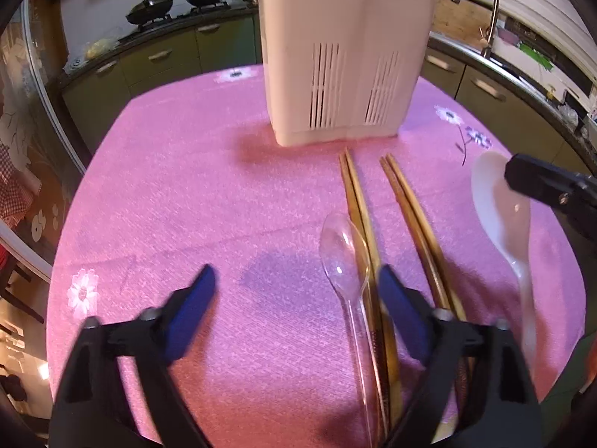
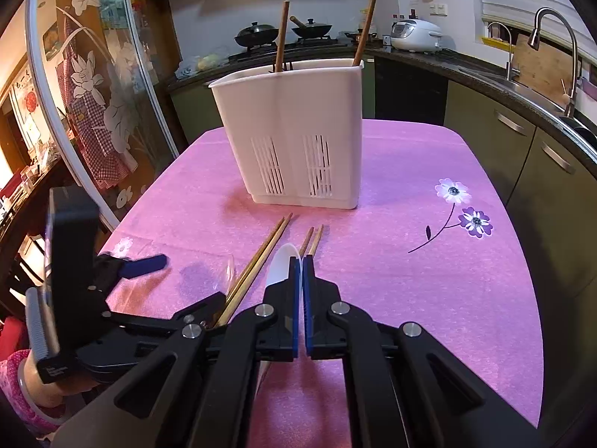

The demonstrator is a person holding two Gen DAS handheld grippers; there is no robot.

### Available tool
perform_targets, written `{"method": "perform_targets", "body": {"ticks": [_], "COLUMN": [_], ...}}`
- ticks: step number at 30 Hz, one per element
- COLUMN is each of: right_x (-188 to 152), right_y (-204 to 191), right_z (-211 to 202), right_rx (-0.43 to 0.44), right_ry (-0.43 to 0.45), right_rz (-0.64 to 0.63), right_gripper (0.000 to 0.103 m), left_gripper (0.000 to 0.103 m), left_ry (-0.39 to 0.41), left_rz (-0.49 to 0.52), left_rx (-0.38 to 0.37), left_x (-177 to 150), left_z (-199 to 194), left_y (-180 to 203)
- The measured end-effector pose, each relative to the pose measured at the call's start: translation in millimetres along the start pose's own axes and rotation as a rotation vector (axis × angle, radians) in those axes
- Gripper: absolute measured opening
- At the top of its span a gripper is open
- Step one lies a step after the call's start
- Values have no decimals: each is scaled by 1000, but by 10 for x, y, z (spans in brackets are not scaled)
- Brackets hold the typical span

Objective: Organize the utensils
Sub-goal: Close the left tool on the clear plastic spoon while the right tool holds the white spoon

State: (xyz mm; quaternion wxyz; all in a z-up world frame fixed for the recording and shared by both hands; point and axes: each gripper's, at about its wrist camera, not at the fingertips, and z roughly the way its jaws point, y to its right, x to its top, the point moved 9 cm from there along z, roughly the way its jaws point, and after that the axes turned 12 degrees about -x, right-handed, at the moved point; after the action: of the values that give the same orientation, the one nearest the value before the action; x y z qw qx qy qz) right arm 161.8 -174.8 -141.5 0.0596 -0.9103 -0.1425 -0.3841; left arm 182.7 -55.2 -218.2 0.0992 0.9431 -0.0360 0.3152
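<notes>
Two chopsticks point(image 2: 281, 37) in caddy point(image 2: 294, 138) | right jaws clamp white spoon point(image 2: 280, 267) | left jaws released

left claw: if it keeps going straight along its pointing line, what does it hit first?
Probably the bare pink tablecloth: the open left claw points down at it. The clear plastic spoon lies just inside its right finger, so that finger may touch it first; depth is unclear.

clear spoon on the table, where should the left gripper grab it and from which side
Probably the thin handle, from above. The clear spoon lies flat on the cloth, handle toward the camera, tight beside the chopsticks. The open left gripper should straddle the handle across its width, just below the bowl.
</notes>
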Motion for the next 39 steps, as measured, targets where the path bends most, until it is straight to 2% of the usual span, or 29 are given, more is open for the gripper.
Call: {"method": "perform_targets", "body": {"ticks": [2,3,4,11,12,13,15,19,32,38,39], "right_x": [1,4,5,4,7,10,23,62,174,162,159], "right_y": [-8,-11,-13,-22,-22,-17,0,37,84,55,56], "right_z": [-8,-16,-17,-27,-37,-43,-55,-124,-285,-272,-268], "right_rx": [2,1,1,6,6,6,7,10,23,30,31], "right_ry": [0,1,1,0,3,6,12,36,76,68,67], "right_rz": [-1,-2,-2,-6,-4,-1,5,21,38,32,32], "right_gripper": [3,3,3,3,3,3,3,3,3,3,3], "left_gripper": [70,60,58,63,56,43,25,10,9,11,19], "left_ry": [16,14,6,-4,-1,2,4,14,136,52,38], "left_rz": [9,18,17,1,4,11,35,51,70,105,104], "left_rx": [9,25,23,17,17,21,45,37,4,14,9], "left_x": [17,20,17,18,23,34,52,83,337,256,214], "left_z": [-11,-9,7,74,69,62,46,17,-448,-277,-227], "left_y": [4,1,3,-8,-9,-7,-4,5,-24,-4,11]}}
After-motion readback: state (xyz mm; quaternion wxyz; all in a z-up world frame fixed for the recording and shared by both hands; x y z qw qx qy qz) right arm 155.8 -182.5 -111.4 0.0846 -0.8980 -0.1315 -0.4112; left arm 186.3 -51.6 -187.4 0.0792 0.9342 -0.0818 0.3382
